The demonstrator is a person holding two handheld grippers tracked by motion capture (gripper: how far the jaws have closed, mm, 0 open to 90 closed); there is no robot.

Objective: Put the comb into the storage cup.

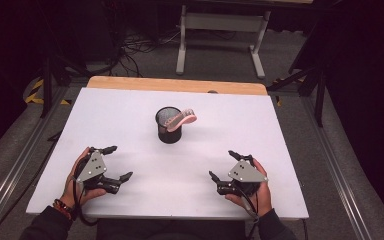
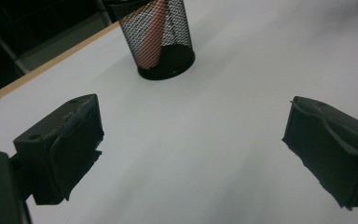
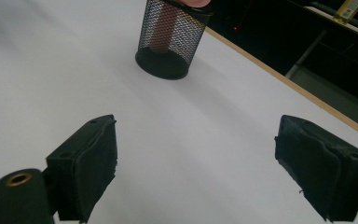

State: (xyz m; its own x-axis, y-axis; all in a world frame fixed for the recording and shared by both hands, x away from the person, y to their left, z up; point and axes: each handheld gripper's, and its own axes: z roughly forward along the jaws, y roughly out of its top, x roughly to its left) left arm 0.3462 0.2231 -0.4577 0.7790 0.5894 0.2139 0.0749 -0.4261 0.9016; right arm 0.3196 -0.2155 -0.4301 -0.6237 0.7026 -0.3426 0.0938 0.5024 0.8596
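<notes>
Black wire mesh is what you are dealing with: the mesh pen cup [image 1: 169, 126] stands upright near the middle of the white table [image 1: 130, 107], somewhat toward its far edge, and a pink comb-like object [image 1: 181, 119] leans inside it, its toothed head poking over the rim on the right-hand side. I cannot tell exactly what the pink thing is. Your left gripper [image 1: 115, 164] and right gripper [image 1: 223, 166] both rest near the near edge, one toward each near corner, well apart from the cup, and each has its jaws spread wide with nothing between them. If the pink piece is what you are after, I would bring the right gripper in, since the head leans to that side, and close on the part standing above the rim rather than reaching down into the mesh. The cup looks light and may tip or slide, so consider steadying its wall with the left gripper. Lift along the lean, not straight sideways.
</notes>
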